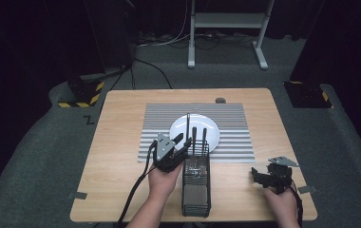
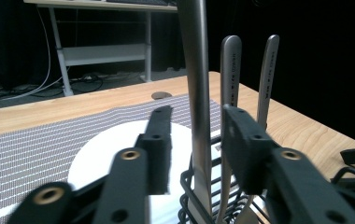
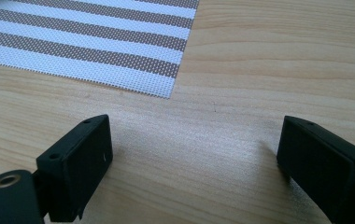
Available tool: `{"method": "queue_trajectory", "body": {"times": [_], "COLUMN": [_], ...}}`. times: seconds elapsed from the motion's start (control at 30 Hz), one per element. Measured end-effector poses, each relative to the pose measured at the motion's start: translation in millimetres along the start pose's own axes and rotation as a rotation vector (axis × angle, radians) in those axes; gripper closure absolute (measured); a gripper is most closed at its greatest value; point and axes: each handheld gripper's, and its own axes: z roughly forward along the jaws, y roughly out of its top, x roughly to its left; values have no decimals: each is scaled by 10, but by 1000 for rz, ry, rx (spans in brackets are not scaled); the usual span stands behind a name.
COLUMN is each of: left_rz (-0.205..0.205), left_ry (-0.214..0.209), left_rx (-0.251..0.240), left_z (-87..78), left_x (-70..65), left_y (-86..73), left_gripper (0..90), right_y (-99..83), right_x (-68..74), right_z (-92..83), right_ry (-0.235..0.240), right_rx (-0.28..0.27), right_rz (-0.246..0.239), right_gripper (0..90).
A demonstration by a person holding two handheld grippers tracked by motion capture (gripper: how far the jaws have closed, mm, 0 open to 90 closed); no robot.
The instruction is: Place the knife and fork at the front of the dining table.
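- The tallest utensil handle [image 2: 198, 93] stands upright in the black wire caddy [image 1: 196, 190], which sits on the bare wood at the near-middle of the table [image 1: 121, 190]; two shorter handles [image 2: 230, 70] stand just beside it.
- It looks to be polished metal: stiff, fairly light and likely slippery, so a squeeze across the flat of the shaft, below its top, should hold best.
- The left gripper [image 1: 181, 145] brackets that handle, one jaw on each side; the jaws look close to it, but whether they actually pinch it cannot be told.
- A straight lift seems needed, since the caddy's wire rim and the neighbouring handles crowd the shaft.
- Just beyond lie a white plate [image 1: 178, 128] and a striped placemat [image 1: 235, 137], giving open room ahead.
- The right gripper [image 1: 269, 179] rests spread apart and empty over bare wood near the table's right edge, well apart from the caddy.
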Motion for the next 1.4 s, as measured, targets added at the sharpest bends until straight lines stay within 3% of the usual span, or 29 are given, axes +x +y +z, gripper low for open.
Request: {"method": "queue_trajectory", "body": {"times": [0.47,1.2,1.4], "left_rz": [12,-51,-44], "left_ry": [36,71,79], "left_rx": [14,-35,-54], "left_z": [65,4,-19], "left_x": [-63,-136,-165], "left_y": [17,-37,-58], "left_gripper": [788,814,815], "right_y": [1,3,3], "right_x": [-3,-6,-6], "right_z": [1,3,3], "right_ry": [3,5,5], "right_rx": [-1,0,0], "right_rz": [-3,0,0], "right_gripper": [101,100,100]}}
